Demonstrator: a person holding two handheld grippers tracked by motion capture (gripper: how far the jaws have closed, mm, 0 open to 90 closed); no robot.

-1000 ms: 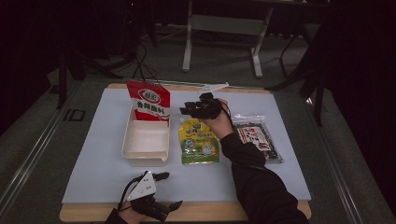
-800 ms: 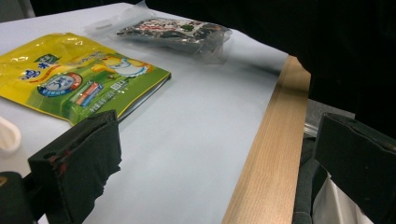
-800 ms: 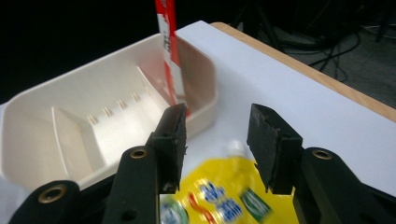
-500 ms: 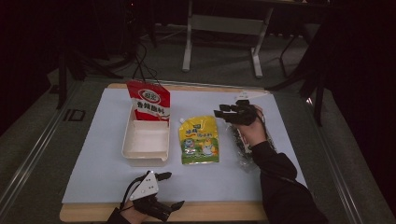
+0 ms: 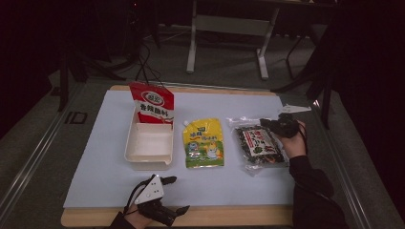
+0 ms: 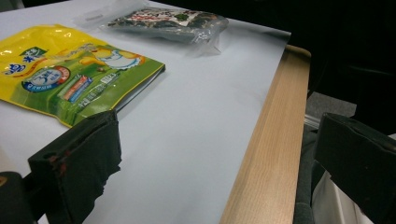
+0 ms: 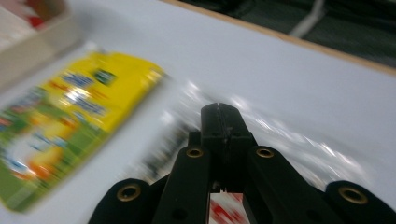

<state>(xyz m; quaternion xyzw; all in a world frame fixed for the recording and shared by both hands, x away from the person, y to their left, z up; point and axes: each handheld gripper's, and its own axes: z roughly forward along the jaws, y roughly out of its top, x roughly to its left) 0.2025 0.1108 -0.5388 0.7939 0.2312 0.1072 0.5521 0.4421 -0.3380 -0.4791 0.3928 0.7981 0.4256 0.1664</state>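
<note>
Moving rightward off the yellow pouch (image 5: 204, 143) since a moment ago, the right gripper (image 5: 273, 126) is hovering with jaws pressed together over the seaweed packet (image 5: 258, 145) (lying right of the pouch), while the left gripper (image 5: 165, 198) is resting wide-jawed at the table's (image 5: 239, 217) near edge.

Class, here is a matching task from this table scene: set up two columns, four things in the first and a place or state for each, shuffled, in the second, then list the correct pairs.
Things:
1. red packet
2. yellow-green pouch
3. dark snack bag
4. left gripper

Places or states:
A. lying flat in the middle of the white mat
B. jaws wide apart, near the table's wooden front edge
C. standing up at the far end of the white tray
D. lying flat, right gripper closed just over its far end

Pairs: 1-C, 2-A, 3-D, 4-B
</note>
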